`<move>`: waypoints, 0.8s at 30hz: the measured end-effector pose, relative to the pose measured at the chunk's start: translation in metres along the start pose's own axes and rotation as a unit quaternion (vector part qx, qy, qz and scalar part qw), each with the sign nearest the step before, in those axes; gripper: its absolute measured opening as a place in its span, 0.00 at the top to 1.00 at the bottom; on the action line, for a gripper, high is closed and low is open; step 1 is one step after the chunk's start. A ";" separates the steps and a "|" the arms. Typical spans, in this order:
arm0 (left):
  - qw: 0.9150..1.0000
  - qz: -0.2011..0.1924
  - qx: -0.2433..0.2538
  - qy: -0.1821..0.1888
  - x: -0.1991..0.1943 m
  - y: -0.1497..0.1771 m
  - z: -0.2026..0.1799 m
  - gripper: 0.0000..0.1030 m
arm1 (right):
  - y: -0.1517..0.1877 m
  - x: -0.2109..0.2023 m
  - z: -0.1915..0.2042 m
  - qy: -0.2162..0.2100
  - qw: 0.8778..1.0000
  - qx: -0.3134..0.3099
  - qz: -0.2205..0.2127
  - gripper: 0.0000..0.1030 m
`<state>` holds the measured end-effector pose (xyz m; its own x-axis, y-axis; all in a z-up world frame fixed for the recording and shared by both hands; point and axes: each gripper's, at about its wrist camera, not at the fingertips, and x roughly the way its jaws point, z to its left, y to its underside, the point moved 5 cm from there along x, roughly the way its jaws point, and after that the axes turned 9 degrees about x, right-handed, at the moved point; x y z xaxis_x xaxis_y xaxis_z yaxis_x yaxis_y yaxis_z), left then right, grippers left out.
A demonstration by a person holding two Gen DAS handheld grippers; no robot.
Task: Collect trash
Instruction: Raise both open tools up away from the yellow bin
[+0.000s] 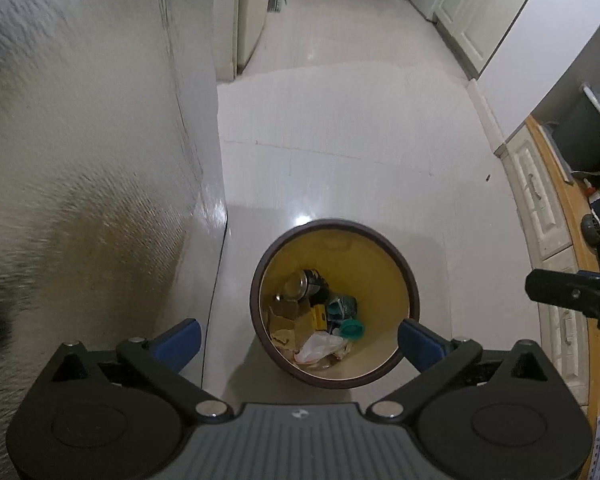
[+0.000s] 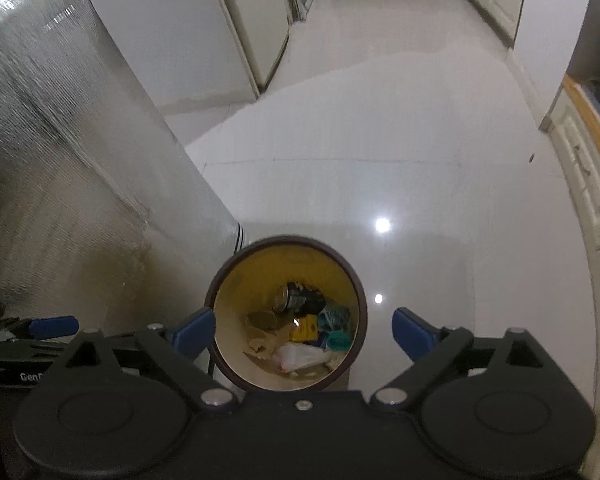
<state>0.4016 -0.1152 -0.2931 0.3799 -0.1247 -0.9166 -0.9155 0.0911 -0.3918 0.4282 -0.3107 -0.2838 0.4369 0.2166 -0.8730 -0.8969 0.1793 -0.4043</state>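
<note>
Hanging above the bin (image 1: 335,304), the left gripper (image 1: 300,338) is seen with its blue pads (image 1: 180,342) spread wide and nothing between them; no contact with anything is visible. The right gripper (image 2: 302,332) is in the same condition: pads (image 2: 412,334) fully apart, empty, touching nothing.

The bin is found below and just ahead of both grippers, on the floor (image 1: 340,128) beside the wall (image 1: 100,160). It stands upright, mouth up, so its long axis runs roughly along the line each gripper points down. In each wrist view the mouth is framed between the fingers; neither hand can be judged clearly nearer.

Inside the bin, trash is seen at the bottom: a can (image 1: 306,284), cardboard (image 1: 288,316), a white bag (image 1: 320,346), a teal lid (image 1: 352,328).

Judgement: no loose trash is seen on the floor in either view, so a pickup elsewhere is probably needed next.
</note>
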 end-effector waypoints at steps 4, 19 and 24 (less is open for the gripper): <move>1.000 -0.017 0.009 0.002 -0.025 0.003 -0.006 0.00 | 0.005 -0.031 0.002 0.005 0.999 -0.012 -0.031 0.02; 0.995 -0.084 0.043 -0.009 -0.113 0.032 -0.022 0.00 | 0.049 -0.128 -0.003 -0.004 0.992 0.022 -0.121 0.00; 0.993 -0.106 0.056 -0.005 -0.140 0.046 -0.027 0.00 | 0.068 -0.152 -0.004 0.008 0.990 0.020 -0.142 0.00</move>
<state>0.3029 -0.1205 -0.1807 0.5645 -0.1421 -0.8131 -0.7946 0.1732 -0.5819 0.3010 -0.3351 -0.1796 0.6691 0.1364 -0.7306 -0.7348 0.2688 -0.6228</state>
